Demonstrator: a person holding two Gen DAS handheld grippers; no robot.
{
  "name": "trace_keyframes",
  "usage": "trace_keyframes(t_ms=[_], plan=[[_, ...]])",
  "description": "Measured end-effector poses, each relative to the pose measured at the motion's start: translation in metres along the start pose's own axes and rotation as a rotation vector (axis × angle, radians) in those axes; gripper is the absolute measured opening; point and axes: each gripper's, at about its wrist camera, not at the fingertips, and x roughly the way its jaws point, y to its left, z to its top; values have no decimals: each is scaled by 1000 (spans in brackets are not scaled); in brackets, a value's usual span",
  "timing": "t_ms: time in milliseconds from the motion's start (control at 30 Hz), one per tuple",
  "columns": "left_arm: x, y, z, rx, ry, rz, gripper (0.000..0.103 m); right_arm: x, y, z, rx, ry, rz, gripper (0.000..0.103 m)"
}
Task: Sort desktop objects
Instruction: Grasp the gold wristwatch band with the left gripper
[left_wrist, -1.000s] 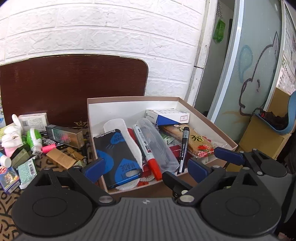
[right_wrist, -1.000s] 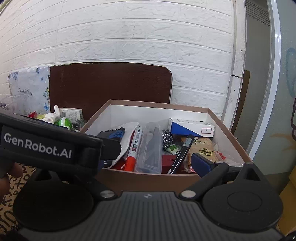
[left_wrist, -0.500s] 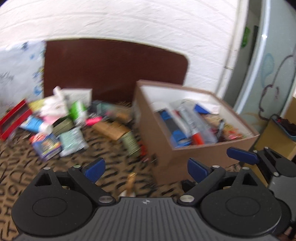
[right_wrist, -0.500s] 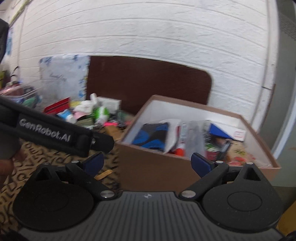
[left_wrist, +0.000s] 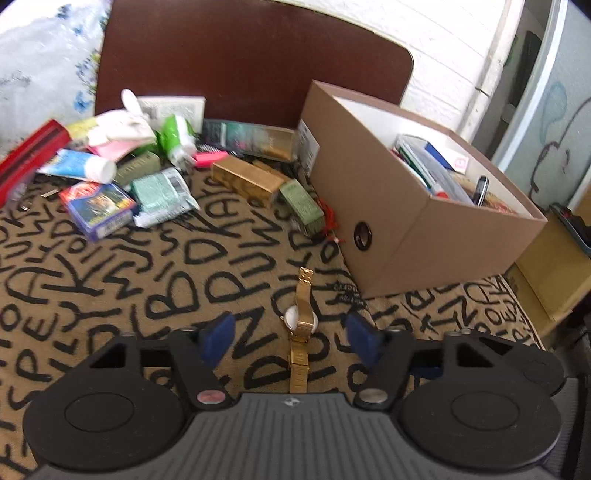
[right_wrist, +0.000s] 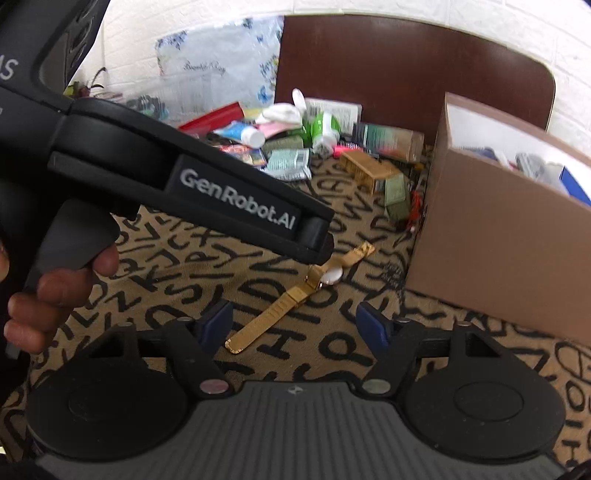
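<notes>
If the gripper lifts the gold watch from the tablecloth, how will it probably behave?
The gold watch has a thin mesh-like strap lying flat, so its ends will probably droop. The round case looks heaviest, so gripping there seems steadier. The metal may be slippery between the open left gripper.

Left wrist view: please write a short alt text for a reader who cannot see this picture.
A gold wristwatch lies flat on a letter-patterned cloth, between the open blue-tipped fingers of the left gripper. To the right stands an open cardboard box holding several items, and a pile of small boxes and tubes lies farther back on the left.
</notes>
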Motion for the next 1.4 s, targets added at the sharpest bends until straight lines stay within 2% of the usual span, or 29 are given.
trace_keyframes(t_ms=[100,133,267,333,433,467,733,800,833,900,967,1100,1167,1233,1400], plan=[[12,-2,2,20,15,-15,55,7,-2,-1,21,11,-16,65],[16,-4,3,29,21,-21,52,9,-3,-2,29,15,-19,60],[33,-8,7,42,67,-57,33,17,-6,-6,81,5,-30,53],[38,-9,9,53,65,-45,30,18,-5,-6,88,-7,-46,51],[42,-8,12,47,68,-41,12,23,-7,-5,105,-16,-60,50],[43,-7,13,44,71,-38,10,23,-7,-6,109,-18,-61,50],[44,8,16,-22,78,-56,10,37,-10,2,95,-24,-58,50],[42,10,16,-34,77,-58,10,37,-12,2,89,-28,-29,44],[42,11,16,-43,78,-59,11,36,-12,3,81,-31,-10,33],[43,13,16,-64,85,-58,13,34,-8,2,47,-30,1,26],[45,14,18,-81,101,-55,23,33,-4,2,21,-28,9,22],[51,8,18,-53,111,-71,37,30,-5,0,20,-31,24,21],[53,3,18,-23,109,-65,35,31,-6,0,39,-32,24,21],[55,2,18,-7,110,-48,26,33,-7,1,58,-29,26,23],[54,8,19,-52,107,-57,26,45,-13,7,87,-28,30,27]])
